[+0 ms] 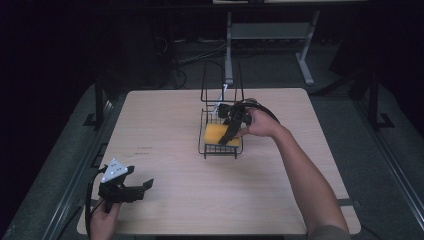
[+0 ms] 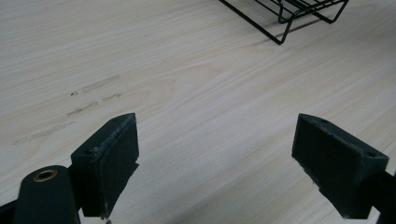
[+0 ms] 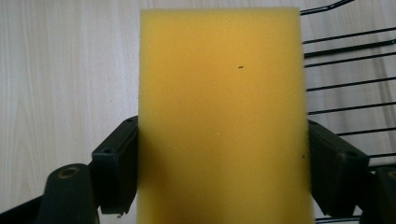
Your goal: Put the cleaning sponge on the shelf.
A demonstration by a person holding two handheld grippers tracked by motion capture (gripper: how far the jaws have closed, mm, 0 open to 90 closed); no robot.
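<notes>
across the middle of the high view lies the pale wooden table (image 1: 170,200). just above its centre stands a black wire rack (image 1: 220,120), a yellow sponge (image 1: 218,134) in its low tray. the right gripper (image 1: 226,139) reaches in, jaws clamped on the sponge's sides. at lower left, the left gripper (image 1: 146,186) hovers with jaws wide apart, nothing between.
</notes>
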